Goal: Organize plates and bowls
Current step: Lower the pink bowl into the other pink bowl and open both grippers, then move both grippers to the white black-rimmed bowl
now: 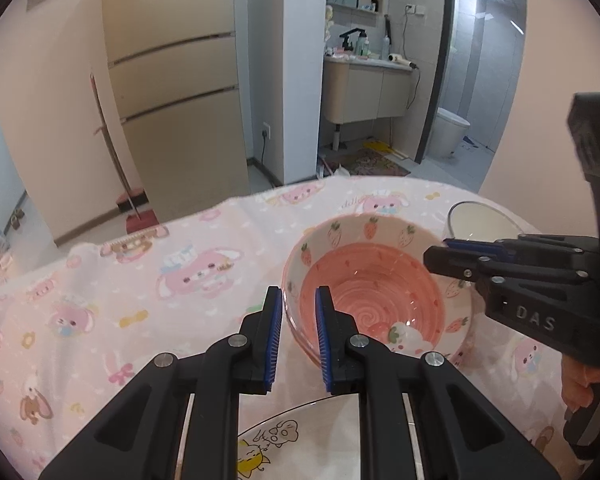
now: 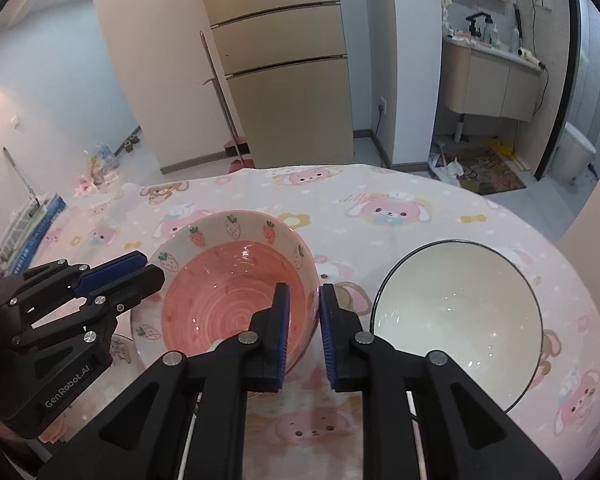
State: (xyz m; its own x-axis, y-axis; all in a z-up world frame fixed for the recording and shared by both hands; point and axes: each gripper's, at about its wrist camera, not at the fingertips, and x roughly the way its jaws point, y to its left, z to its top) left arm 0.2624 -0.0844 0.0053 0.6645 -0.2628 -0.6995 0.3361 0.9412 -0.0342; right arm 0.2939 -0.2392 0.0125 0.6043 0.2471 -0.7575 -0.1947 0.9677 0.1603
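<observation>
A pink strawberry-patterned bowl (image 1: 364,292) (image 2: 228,296) sits on the pink cartoon tablecloth, nested in a wider matching strawberry dish (image 2: 142,334). My left gripper (image 1: 298,320) (image 2: 140,270) is shut on the bowl's left rim, one pad inside and one outside. My right gripper (image 2: 304,316) (image 1: 440,252) straddles the bowl's right rim, its pads close against the wall. A white bowl with a black rim (image 2: 456,320) (image 1: 480,220) stands just right of the pink one. A plate with cartoon drawings (image 1: 280,440) lies under my left gripper.
The tablecloth (image 2: 380,208) covers a round table whose far edge curves in front of a fridge (image 2: 284,80), a broom (image 2: 224,100) and a bathroom doorway. A person's hand (image 1: 580,384) holds the right gripper's handle.
</observation>
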